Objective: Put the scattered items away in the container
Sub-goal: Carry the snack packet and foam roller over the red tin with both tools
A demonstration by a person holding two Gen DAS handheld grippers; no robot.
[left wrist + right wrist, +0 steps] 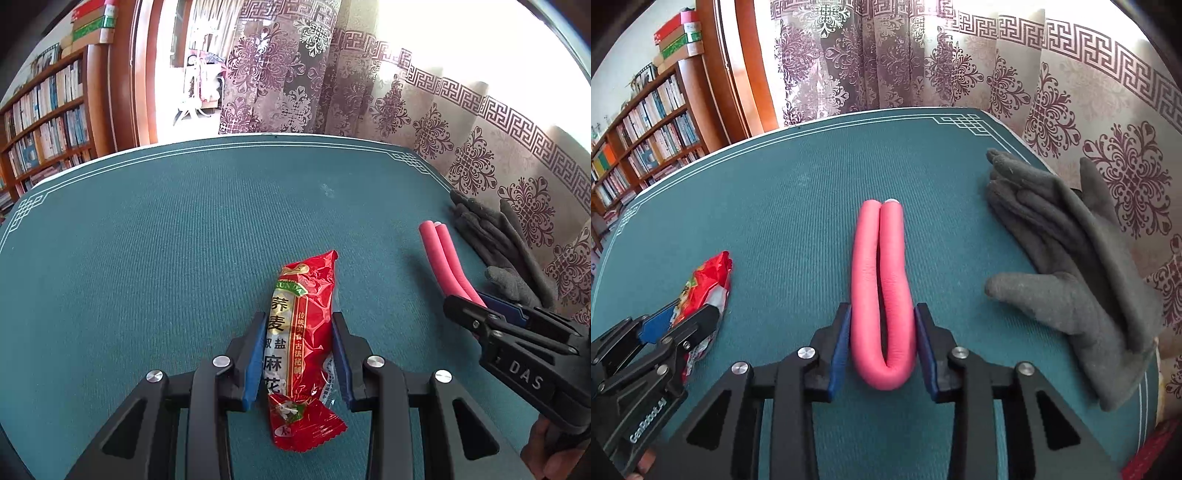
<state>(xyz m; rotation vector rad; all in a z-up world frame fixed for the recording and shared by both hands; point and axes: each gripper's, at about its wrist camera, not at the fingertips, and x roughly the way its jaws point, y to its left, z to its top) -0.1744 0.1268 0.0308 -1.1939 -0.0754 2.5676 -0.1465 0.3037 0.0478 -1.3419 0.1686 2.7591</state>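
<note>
Two claws: both mine, both low over the green table mat (166,229), each closed around one item.
Left claw (299,360): my blue pads squeeze the middle of the red snack packet (304,332), which lies lengthwise between them with its crimped end pointing back toward me; whether it has left the mat I cannot tell.
Right claw (882,350): my jaws are narrowed onto the bent end of the pink foam roller (881,288), both pads touching its sides, its two legs running away from me side by side on the mat.
Beside the right claw: a pair of grey gloves (1063,251) lies untouched near the mat's right edge, just beside the curtain (1108,110).
Container: not in either view, so I cannot say where it stands.
Done: nothing shows as put away yet.
Left to do: by my reading, the packet and the roller are gripped and need carrying off, and the gloves wait for a later trip.
Backdrop: a bookshelf (44,122) stands past the mat's far left corner.
</note>
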